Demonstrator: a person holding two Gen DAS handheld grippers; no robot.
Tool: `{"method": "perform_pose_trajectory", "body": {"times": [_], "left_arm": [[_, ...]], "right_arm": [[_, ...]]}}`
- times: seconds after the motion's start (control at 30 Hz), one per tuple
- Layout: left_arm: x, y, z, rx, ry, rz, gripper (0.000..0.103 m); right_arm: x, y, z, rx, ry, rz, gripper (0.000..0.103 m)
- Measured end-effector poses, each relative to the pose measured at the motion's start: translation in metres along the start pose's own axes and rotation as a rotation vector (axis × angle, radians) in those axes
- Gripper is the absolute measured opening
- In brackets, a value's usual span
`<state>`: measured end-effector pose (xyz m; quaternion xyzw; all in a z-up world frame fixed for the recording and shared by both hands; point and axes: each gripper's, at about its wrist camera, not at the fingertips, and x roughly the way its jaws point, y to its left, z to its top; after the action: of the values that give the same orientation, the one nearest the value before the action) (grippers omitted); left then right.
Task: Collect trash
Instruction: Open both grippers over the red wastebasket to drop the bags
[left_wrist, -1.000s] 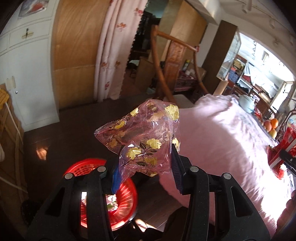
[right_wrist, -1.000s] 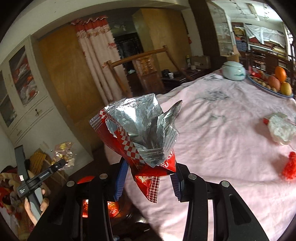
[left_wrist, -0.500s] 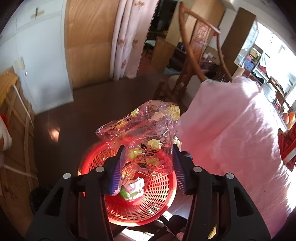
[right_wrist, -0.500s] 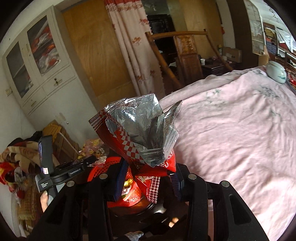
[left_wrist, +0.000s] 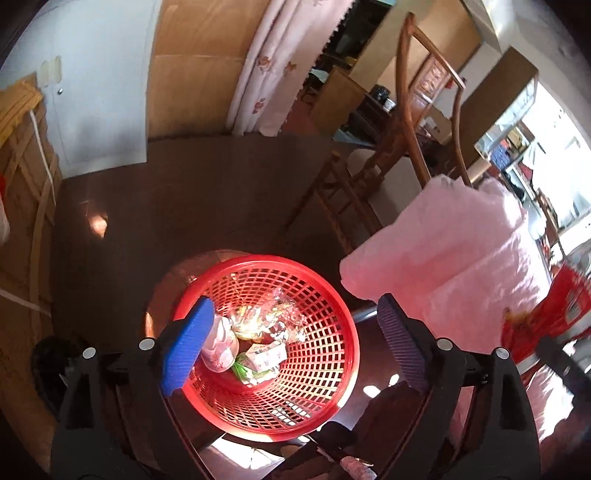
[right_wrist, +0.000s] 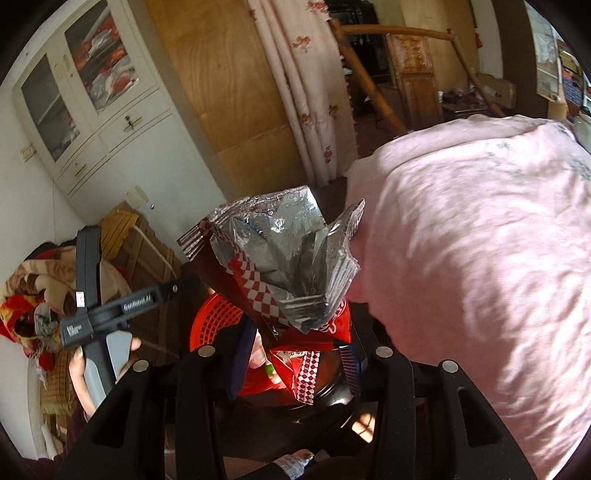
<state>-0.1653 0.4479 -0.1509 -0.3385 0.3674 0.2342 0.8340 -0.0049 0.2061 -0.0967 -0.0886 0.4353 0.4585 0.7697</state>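
The left tool (left_wrist: 293, 341) is hanging over the red mesh basket (left_wrist: 328, 295) with its blue pads spread wide; its jaws have just been opening, and nothing is sitting between them. The clear flower-printed wrapper (left_wrist: 266, 317) is lying inside the basket, on top of other trash: a pink-and-white packet (left_wrist: 221, 349) by the left pad and a green-and-white carton (left_wrist: 264, 360) near the bottom. The basket is standing on the dark floor (left_wrist: 184, 206), just beside the pink cloth (left_wrist: 461, 251) draping off the desk edge.

The right tool (right_wrist: 295, 354) is clamping the red checkered snack bag (right_wrist: 273, 266), its torn silver foil lining facing up and its lower red end pinched between the pads. From the right wrist view the bag is hovering above the basket's rim (right_wrist: 210, 317), which is showing underneath, next to the hanging cloth. At the left of that view, a hand (right_wrist: 79, 365) is gripping the grey handle of the left tool. A wooden chair (left_wrist: 410, 147) is standing beyond the basket, near a flowered curtain (left_wrist: 273, 62).
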Motion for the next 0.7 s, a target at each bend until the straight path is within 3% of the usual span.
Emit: {"method": "perform_pose_trajectory", "body": {"times": [0.37,0.53,0.57,0.6,0.7], "left_arm": [[-0.016,0.024,0.012,-0.018,-0.081,0.144,0.091],[-0.023,0.040,0.015,-0.035,-0.105,0.173,0.091],[-0.023,0.041,0.017,-0.040,-0.106,0.174,0.091],[-0.023,0.044,0.017,-0.045,-0.108,0.176,0.091],[-0.026,0.047,0.019,-0.052,-0.117,0.184,0.091]], "right_arm": [[0.046,0.044,0.001,-0.094,0.111,0.078,0.044],[0.074,0.069,0.003,-0.137,0.145,0.102,0.044],[0.077,0.073,0.003,-0.146,0.150,0.108,0.048],[0.080,0.076,0.003,-0.151,0.154,0.112,0.059],[0.076,0.079,0.001,-0.166,0.127,0.101,0.071]]}}
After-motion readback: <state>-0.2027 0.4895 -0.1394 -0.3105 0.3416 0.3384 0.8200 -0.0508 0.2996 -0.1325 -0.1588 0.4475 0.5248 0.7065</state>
